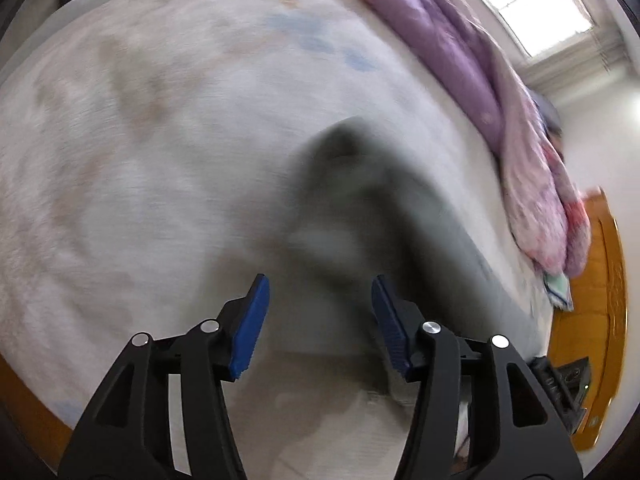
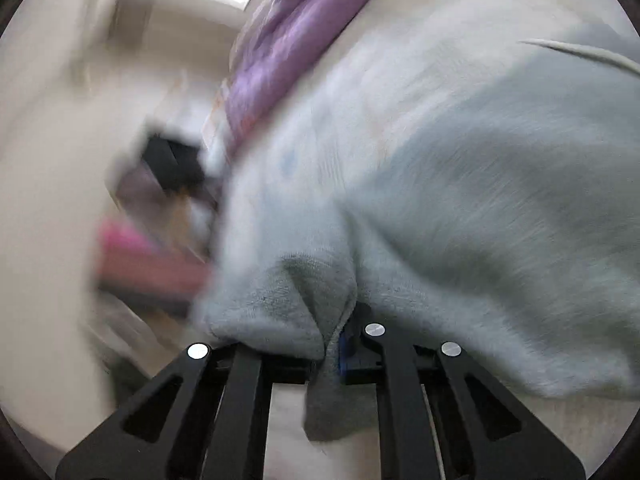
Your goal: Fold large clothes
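A grey hooded garment (image 2: 480,200) lies on a pale patterned bed sheet (image 1: 140,140). My right gripper (image 2: 330,350) is shut on a bunched fold of the grey garment, which drapes over its fingers and hides the pads. A white drawstring (image 2: 580,52) shows at the upper right. In the left wrist view the garment (image 1: 400,208) appears as a blurred grey ridge ahead. My left gripper (image 1: 320,312) is open and empty, with its blue pads (image 1: 250,328) wide apart just above the sheet near the garment's edge. Both views are motion-blurred.
A purple and pink quilt (image 1: 480,64) is heaped along the far side of the bed and also shows in the right wrist view (image 2: 280,60). A wooden bed frame (image 1: 592,320) and a window (image 1: 528,4) are at the right. A blurred pink object (image 2: 148,256) lies left of the bed.
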A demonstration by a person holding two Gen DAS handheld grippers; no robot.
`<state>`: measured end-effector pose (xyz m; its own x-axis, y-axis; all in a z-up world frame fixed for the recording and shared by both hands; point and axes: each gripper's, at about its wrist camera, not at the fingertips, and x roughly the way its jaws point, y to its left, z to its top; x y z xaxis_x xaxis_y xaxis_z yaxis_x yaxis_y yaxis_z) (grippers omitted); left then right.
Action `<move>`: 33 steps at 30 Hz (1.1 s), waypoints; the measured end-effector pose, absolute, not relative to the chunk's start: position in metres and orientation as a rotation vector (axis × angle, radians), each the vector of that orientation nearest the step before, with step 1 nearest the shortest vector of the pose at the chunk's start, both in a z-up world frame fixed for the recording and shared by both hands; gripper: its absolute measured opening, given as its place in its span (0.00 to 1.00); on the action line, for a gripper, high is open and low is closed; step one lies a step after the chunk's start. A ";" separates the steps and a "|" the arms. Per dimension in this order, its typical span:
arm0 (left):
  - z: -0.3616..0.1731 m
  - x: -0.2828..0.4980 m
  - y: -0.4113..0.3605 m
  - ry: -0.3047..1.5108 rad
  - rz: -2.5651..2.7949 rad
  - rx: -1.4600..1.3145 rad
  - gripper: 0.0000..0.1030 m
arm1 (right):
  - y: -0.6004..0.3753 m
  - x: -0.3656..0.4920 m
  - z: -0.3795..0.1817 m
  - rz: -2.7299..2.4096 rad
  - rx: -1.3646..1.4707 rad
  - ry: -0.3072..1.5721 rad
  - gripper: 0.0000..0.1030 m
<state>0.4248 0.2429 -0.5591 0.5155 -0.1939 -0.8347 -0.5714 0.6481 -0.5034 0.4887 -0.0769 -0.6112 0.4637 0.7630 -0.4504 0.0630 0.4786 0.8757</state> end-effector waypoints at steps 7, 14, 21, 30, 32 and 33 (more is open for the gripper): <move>-0.551 0.443 0.191 1.034 0.266 -0.785 0.70 | -0.106 0.490 -0.604 0.573 0.752 1.166 0.14; -0.583 0.410 0.237 1.050 0.395 -0.966 0.71 | -0.054 0.461 -0.606 0.713 0.502 1.253 0.53; -0.595 0.392 0.265 1.036 0.443 -1.066 0.78 | -0.013 0.439 -0.610 0.871 0.311 1.355 0.60; -0.618 0.401 0.226 1.148 0.173 -1.216 0.81 | -0.007 0.431 -0.614 0.799 0.147 1.407 0.60; -0.619 0.405 0.215 1.152 0.139 -1.224 0.81 | -0.020 0.430 -0.613 0.759 0.117 1.392 0.60; -0.620 0.407 0.211 1.152 0.144 -1.207 0.79 | -0.032 0.425 -0.614 0.754 0.111 1.393 0.60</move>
